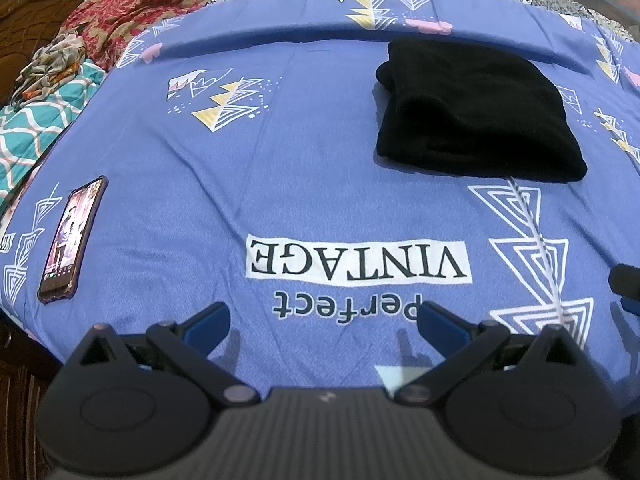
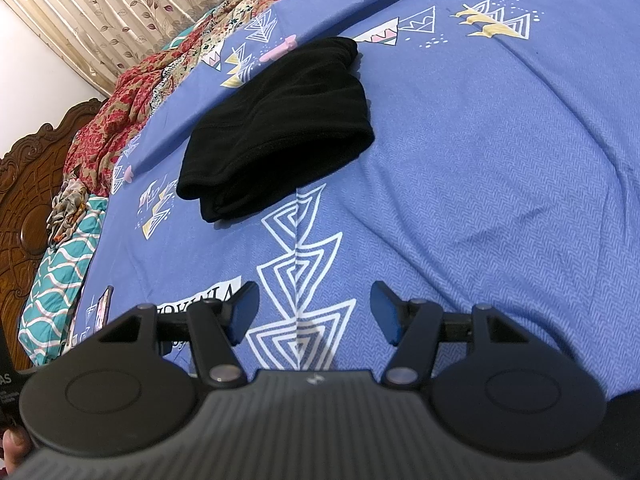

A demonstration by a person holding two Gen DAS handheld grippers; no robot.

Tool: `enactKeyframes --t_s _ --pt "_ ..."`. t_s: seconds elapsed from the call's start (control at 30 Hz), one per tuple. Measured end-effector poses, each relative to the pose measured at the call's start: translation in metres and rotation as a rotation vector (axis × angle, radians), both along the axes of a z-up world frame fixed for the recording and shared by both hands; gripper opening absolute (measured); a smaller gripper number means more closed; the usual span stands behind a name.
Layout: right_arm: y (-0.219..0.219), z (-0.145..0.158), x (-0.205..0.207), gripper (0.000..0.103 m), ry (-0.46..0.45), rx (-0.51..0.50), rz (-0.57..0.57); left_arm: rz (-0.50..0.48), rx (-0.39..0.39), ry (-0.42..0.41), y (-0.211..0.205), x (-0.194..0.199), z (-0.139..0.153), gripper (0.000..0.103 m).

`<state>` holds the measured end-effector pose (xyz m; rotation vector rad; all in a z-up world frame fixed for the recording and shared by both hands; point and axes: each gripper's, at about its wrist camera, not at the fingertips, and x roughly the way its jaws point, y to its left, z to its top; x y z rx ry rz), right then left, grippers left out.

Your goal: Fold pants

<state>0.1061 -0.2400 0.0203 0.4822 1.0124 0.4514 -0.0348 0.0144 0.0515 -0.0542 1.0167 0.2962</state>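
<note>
On the blue bedsheet [image 1: 280,168], beyond the printed "VINTAGE" label [image 1: 356,260], the black pants [image 1: 472,120] lie in a compact folded stack, with layered edges visible at one end in the right wrist view. Your left gripper [image 1: 322,320] hangs above the sheet on the near side of that label, fingers spread wide with nothing between them. Your right gripper [image 2: 314,312] sits just to the side of the label, over the white triangle print, fingers likewise spread and empty. Neither tool touches the pants; both stand well apart from them. Judged from the lie of the cloth, the fold appears complete or close to it, though the dark fabric hides whether the layers are square. Risks from here: if you reach in again for a further fold, a pinch taken on the top layer alone would drag it off the stack and undo the work. A low approach could snag the loose sheet and ruck it under the pants. A phone [image 1: 72,232] lies on the sheet well to the far side of the label from the pants, near the mattress edge; a careless sweep of your left gripper or a tug on the sheet could knock it off.
</note>
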Motion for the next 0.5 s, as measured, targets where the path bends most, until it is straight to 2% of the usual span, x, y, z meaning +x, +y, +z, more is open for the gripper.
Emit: enactKeyframes --t_s 0.5 --pt "-0.0006 -0.0002 0.0006 0.064 0.0 0.0 0.002 -0.003 -0.008 0.023 0.0018 0.0024 -0.0028 0.103"
